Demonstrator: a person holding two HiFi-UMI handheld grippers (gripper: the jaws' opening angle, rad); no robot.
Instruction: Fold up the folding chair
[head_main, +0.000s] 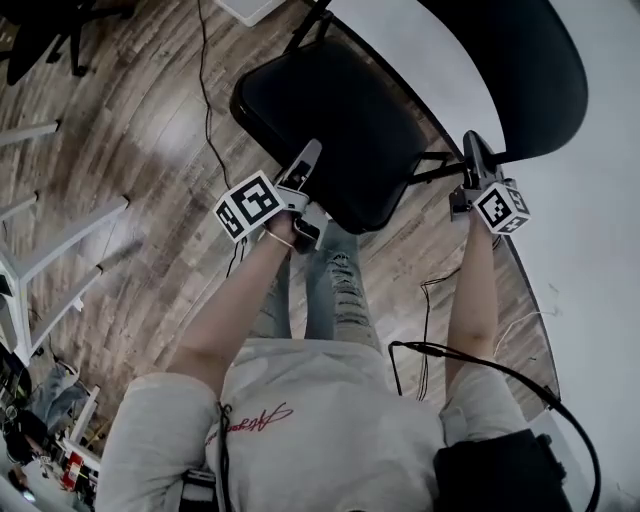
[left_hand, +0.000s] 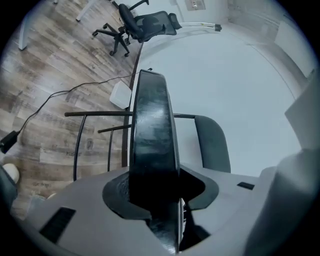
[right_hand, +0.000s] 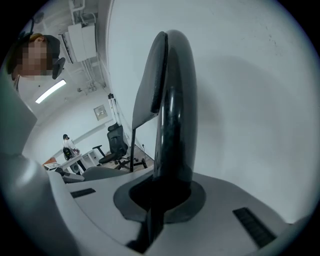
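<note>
Folding chair (head_main: 360, 150) sits on the wood-plank floor (head_main: 120, 150): skinny metal tubes, glossy padded black seat (left_hand: 150, 135), curved backrest (head_main: 520, 70). Left gripper (head_main: 305, 165) is clamped on the seat's front edge, and the right gripper (head_main: 478, 150) is pinching the backrest's lower edge.

Chair (head_main: 400, 110) – black, unfolded. Padded seat (head_main: 340, 130) has rounded corners and its broad face is toward the head camera, front edge on the near side; tilt can't be told. Backrest (head_main: 525, 70) is a curved black pad at upper right, well apart from the seat. Thin black tube frame (head_main: 435, 172) runs from the seat's right side toward the back. In the left gripper view the leg tubes (left_hand: 76, 150) curve down near floor level. Chair stands on the wood floor (head_main: 130, 150) – back close to the white wall (head_main: 600, 250).
</note>
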